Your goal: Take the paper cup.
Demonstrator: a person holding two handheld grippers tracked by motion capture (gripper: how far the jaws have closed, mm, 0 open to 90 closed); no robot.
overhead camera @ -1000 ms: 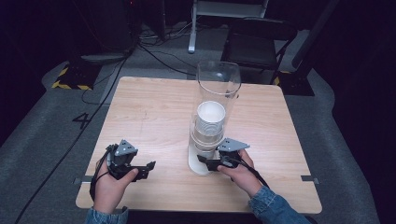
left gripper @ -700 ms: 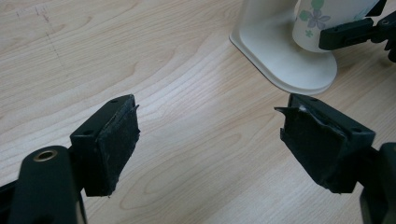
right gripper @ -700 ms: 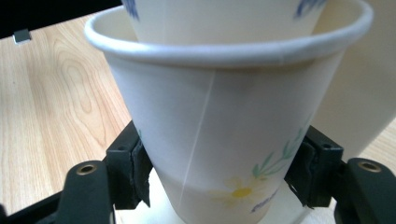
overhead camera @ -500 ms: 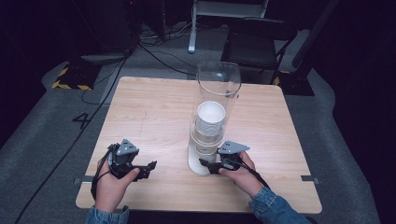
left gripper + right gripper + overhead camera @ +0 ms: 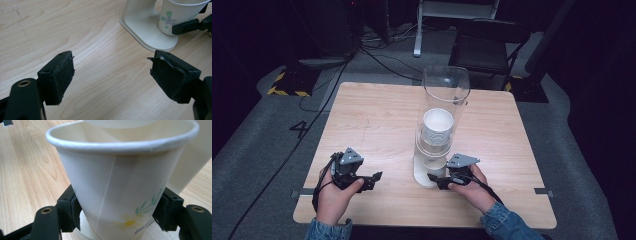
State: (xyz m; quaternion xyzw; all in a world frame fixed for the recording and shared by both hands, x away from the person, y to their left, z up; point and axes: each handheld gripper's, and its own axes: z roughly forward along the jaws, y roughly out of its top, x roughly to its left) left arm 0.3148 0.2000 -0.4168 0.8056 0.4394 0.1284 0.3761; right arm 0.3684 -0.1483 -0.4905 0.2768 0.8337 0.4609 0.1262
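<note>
A tall clear cup dispenser (image 5: 444, 115) on a white base (image 5: 147, 30) stands mid-table with a stack of white paper cups (image 5: 437, 127) inside. Under it, on the base, is one flower-printed paper cup (image 5: 125, 182) (image 5: 175, 15), upright. My right gripper (image 5: 117, 216) (image 5: 435, 178) is shut on the lower part of this cup, one pad on each side. At the near left of the table my left gripper (image 5: 112, 77) (image 5: 373, 180) is open over bare wood with nothing between its jaws, pointing toward the dispenser.
The wooden table (image 5: 377, 120) has free room on its left and far side. A chair (image 5: 487, 47) and cables (image 5: 377, 55) lie on the floor beyond the far edge. Floor tape with the mark "4" (image 5: 299, 129) is at the left.
My right gripper has shifted slightly toward the left at the dispenser base. The left gripper has stayed in place.
</note>
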